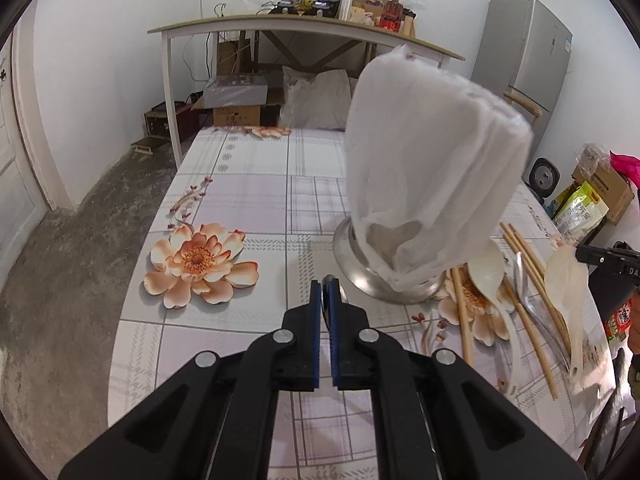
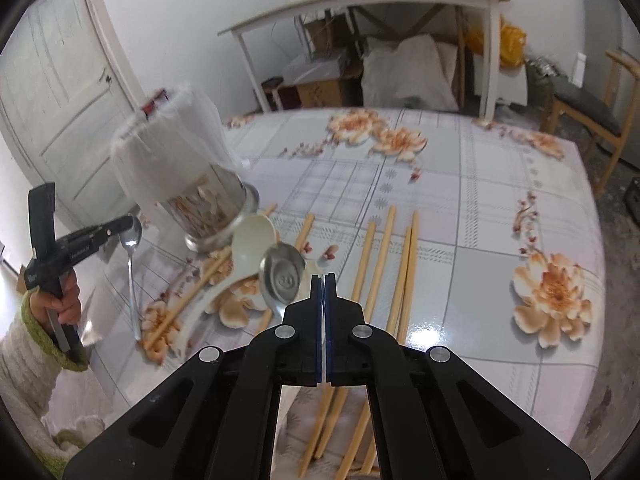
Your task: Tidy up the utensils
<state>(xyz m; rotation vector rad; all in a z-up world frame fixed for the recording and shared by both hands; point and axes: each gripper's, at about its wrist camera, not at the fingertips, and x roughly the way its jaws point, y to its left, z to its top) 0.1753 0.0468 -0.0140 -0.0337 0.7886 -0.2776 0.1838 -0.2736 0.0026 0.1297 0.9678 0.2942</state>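
So we've got a metal spoon [image 2: 282, 278] pinched in the right gripper [image 2: 324, 280], jaws pressed together on its handle, bowl sticking up just past the tips and lifted off the desk [image 2: 500, 200]. The left gripper [image 1: 326, 286] has its jaws clamped on a second steel spoon [image 2: 131, 264]; in the right wrist view we can see that one hanging down from the jaws, bowl at the top, with a hand [image 2: 60, 300] in a cream sleeve with a green cuff [image 2: 40, 336] gripping the tool.

Between the two sits the metal utensil holder [image 1: 384, 284], lined with a white bag [image 1: 432, 152] that puffs up well above its rim. Just beside its base lies a cream plastic spoon [image 2: 244, 256], and a bunch of wooden chopsticks [image 2: 400, 264] are scattered loose over the flowered tablecloth to its right, some lying side by side, one crossing under the plastic spoon.

Further back we can see a white side table [image 1: 304, 30] piled with clutter, a grey fridge [image 1: 524, 48], a wooden chair [image 2: 592, 108] and a white door [image 2: 60, 92].
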